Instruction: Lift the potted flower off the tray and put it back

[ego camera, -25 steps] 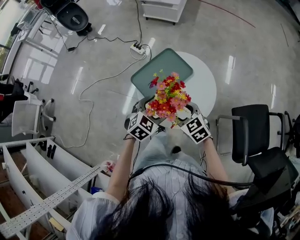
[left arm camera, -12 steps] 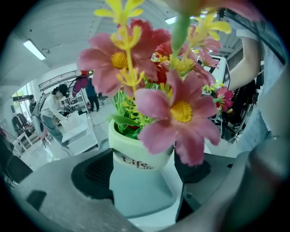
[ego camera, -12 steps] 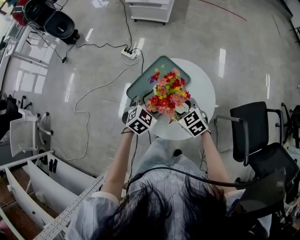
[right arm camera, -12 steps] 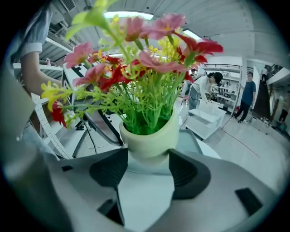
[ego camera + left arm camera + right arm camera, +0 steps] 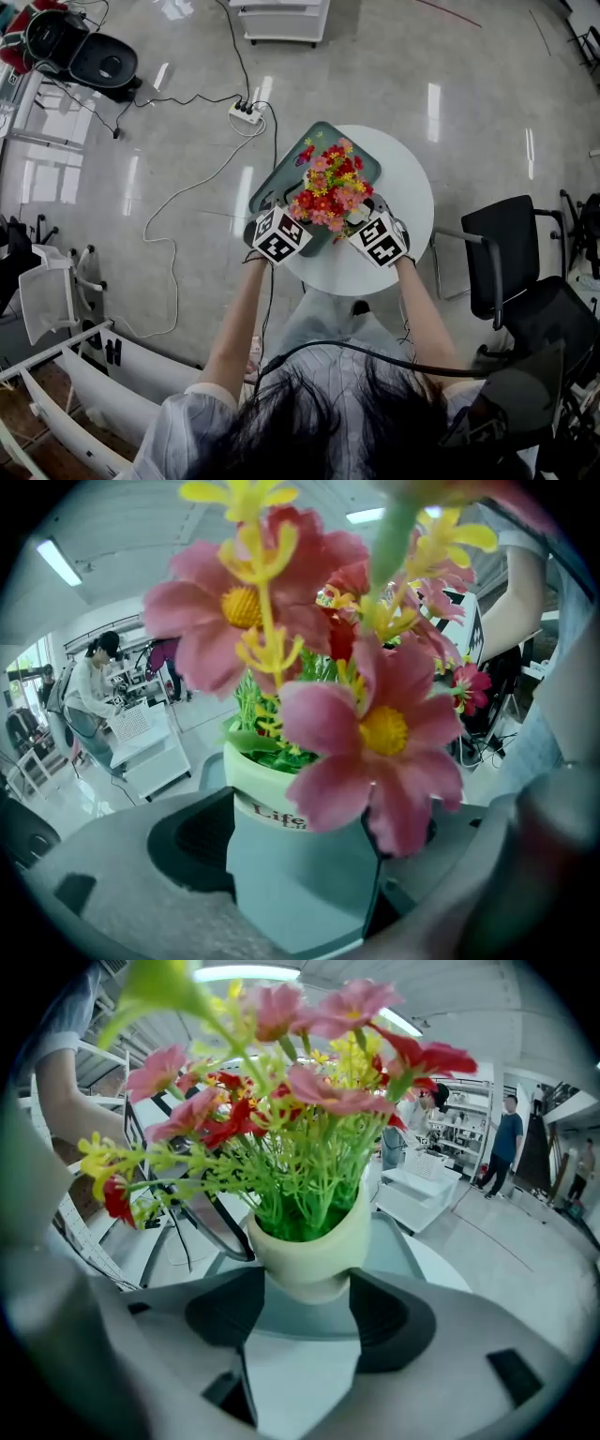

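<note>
Potted flower (image 5: 333,187), pink, red and yellow, cream pot (image 5: 309,1251)

I have both arms (image 5: 236,323) stretched forward and drawing together. My left gripper (image 5: 292,225) and right gripper (image 5: 366,228) sit level, angled toward each other, each with its jaws pressed against the potted flower (image 5: 330,187).

Upright potted flower (image 5: 333,187) over grey-green tray (image 5: 281,174)

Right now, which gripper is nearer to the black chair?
Right. The right gripper holds the potted flower on the side toward the black chair; the left gripper holds it from the far side.
</note>
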`<state>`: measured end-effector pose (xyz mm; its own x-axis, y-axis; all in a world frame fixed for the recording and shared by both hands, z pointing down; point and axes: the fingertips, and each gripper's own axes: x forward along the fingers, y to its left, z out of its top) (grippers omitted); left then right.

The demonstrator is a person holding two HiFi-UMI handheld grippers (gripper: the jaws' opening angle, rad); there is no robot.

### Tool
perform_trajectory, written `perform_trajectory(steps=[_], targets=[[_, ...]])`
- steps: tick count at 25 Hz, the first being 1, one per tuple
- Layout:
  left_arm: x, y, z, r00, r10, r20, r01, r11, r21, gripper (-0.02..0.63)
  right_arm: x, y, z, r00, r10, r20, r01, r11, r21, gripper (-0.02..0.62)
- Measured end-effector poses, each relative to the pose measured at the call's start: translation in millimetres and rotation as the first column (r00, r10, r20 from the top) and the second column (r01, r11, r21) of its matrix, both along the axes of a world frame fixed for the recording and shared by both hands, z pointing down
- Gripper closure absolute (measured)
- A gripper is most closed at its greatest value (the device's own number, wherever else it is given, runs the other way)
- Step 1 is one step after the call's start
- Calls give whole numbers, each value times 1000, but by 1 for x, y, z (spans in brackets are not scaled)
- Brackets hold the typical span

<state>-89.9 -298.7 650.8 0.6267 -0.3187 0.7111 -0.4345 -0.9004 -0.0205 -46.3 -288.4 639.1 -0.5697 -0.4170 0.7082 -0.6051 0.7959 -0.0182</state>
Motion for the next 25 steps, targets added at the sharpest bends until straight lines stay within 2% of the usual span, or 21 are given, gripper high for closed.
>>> perform_trajectory(steps=[6, 13, 22, 25], targets=[[-3, -11, 33, 1000, 12, 24, -10, 998, -64, 198, -4, -10, 32, 999, 18, -30, -20, 999, -51, 298], [-7, -15, 65, 999, -10, 54, 17, 990, -141, 196, -12, -15, 61, 997, 14, -78, -20, 996, -83, 298], [-9, -14, 65, 999, -18, 35, 23, 987, -156, 196, -14, -14, 60, 996, 34, -87, -42, 995, -92, 298], [-11, -14, 62, 998, -49, 26, 53, 985, -167, 196, -13, -13, 58, 995, 43, -93, -51, 995, -85, 298]])
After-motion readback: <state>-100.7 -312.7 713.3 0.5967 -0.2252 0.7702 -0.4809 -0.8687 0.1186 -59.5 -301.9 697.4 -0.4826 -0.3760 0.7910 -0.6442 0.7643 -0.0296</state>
